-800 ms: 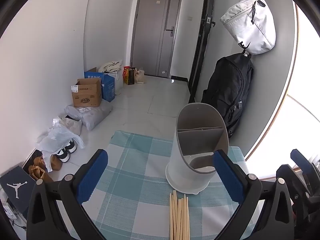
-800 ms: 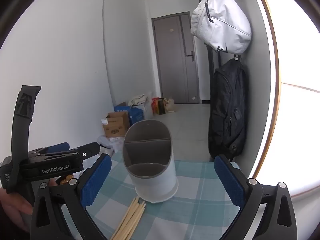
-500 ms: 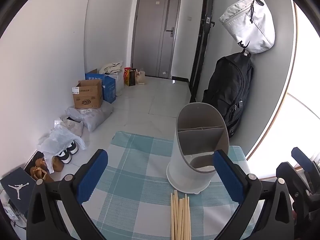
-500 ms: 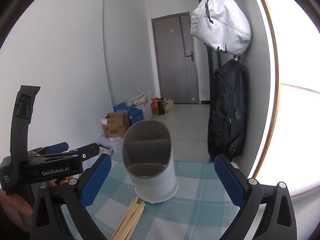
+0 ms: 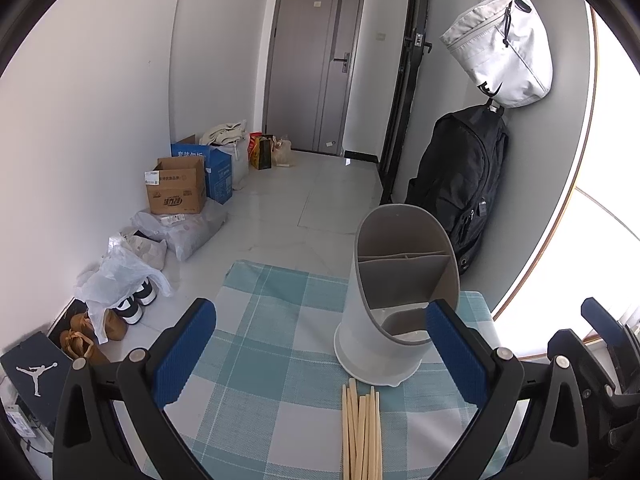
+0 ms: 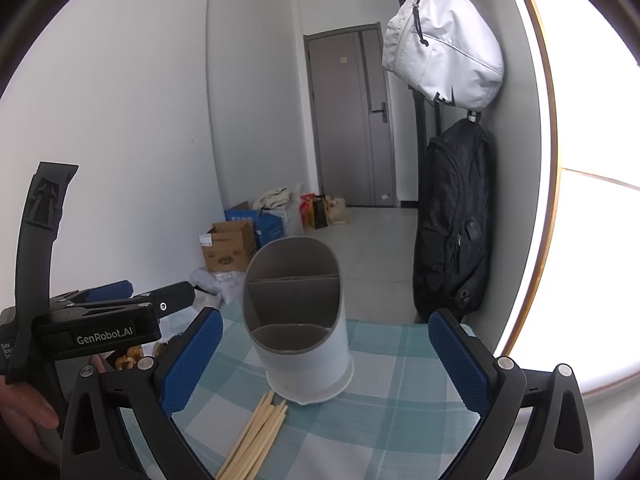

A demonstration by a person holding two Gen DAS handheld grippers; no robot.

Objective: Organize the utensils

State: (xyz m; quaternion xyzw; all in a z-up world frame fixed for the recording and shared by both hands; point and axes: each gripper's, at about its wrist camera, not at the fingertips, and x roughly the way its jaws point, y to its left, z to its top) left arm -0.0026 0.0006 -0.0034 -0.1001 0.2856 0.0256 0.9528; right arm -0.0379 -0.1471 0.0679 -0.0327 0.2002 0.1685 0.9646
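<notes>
Nothing has moved since earlier | left view: my left gripper [image 5: 320, 354] gapes empty; chopsticks [image 5: 360, 436] lie loose on the cloth [image 5: 260, 360], tips touching the holder [image 5: 394, 300]; light, stiff, slippery, so pinch mid-length | right view: my right gripper [image 6: 326, 360] equally wide, empty; same bundle [image 6: 258, 436].

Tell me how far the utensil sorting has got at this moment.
Nothing looks done: the utensil holder stands upright on the checked cloth with no utensil visible in its compartments. Nothing is in hand: the left gripper and right gripper are both open. Left: the chopsticks lying loose before the holder.
</notes>
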